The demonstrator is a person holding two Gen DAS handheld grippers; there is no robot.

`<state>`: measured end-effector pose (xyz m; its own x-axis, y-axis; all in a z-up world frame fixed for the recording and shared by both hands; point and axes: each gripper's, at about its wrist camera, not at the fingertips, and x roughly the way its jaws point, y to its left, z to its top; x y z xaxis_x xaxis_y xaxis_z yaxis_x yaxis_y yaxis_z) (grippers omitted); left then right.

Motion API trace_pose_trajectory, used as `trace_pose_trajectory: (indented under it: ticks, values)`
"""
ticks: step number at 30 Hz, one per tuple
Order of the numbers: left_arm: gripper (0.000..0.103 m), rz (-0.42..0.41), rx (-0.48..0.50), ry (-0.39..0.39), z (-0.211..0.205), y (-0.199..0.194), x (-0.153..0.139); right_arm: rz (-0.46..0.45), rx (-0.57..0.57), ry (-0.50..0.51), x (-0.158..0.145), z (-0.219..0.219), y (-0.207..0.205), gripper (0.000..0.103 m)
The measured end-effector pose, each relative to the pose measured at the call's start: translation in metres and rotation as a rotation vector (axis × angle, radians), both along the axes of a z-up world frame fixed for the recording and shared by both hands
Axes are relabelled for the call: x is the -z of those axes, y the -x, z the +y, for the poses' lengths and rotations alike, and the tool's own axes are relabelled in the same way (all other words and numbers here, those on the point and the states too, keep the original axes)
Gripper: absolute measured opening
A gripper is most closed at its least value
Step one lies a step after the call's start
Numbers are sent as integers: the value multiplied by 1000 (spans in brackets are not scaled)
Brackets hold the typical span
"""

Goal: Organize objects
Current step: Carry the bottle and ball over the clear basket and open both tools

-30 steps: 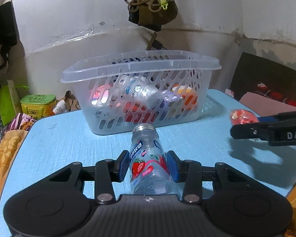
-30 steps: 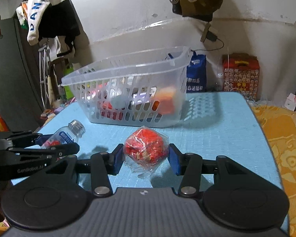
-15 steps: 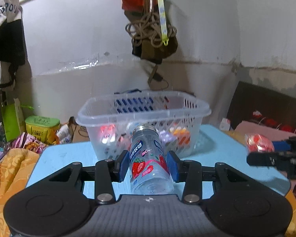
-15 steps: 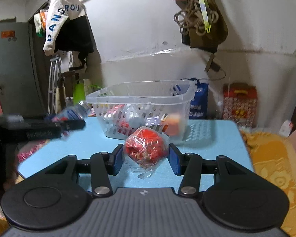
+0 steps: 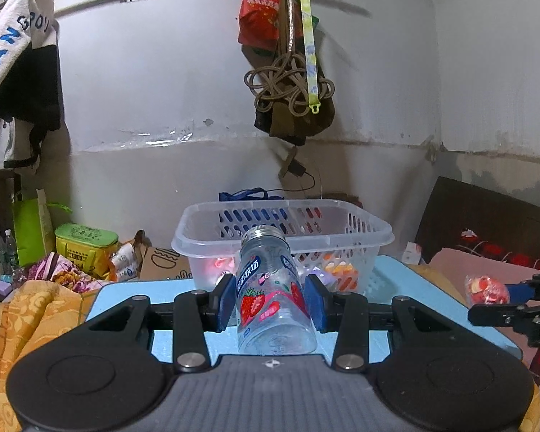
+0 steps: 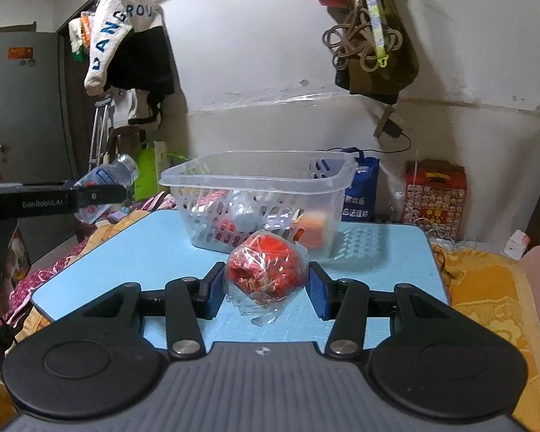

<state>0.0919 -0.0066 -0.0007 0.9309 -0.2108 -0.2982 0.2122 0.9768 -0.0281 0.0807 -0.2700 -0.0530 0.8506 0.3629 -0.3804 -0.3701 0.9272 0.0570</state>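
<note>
Left wrist view first: the left claw is clamped on a clear bottle with a strawberry label, its blue pads pressed against either side and the silver cap pointing forward and up. Straight ahead of that claw sits a pale slotted basket on the blue table, already holding a jumble of small colourful things (too blurred through the slots to name). Off to its right the other claw pokes in from the edge with something red in its tips.

From the right wrist camera, the right claw is closed around a red ball in crinkly clear wrap, a loose tail of the wrap hanging below the pads. The basket lies ahead of it, a little beyond the ball, resting on the table. To this claw's left, held higher than the basket rim and clear of the table, the bottle shows tilted in the other claw's grip.
</note>
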Motion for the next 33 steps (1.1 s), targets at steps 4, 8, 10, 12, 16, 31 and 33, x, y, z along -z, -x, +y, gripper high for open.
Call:
trace_pose_trajectory:
  ticks: [4,8,10,12,16,31,33]
  values:
    - [46,-6,2,1,3,-1,-3,4,-23,-18,-4,0,-10,51]
    - [46,17,14,45,13,-17,-9,-30,-26,-25,-16,-3,-22,51]
    - [46,16,18,69,17,-25,-15,-63,-24,-27,-25,-3,-29,51]
    - [46,8,27,92,18,-38,-24,-90,-20,-19,-38,3,-44,51]
    - [46,3,79,86,4,-84,-43,-131,5,50,-55,23,-94,51]
    - [99,153,-55,125,6,-202,-13,-101,13,-17,-41,31,-164,103]
    - [100,160,-42,144,12,-192,-11,-108,-5,-36,-47,24,-149,103]
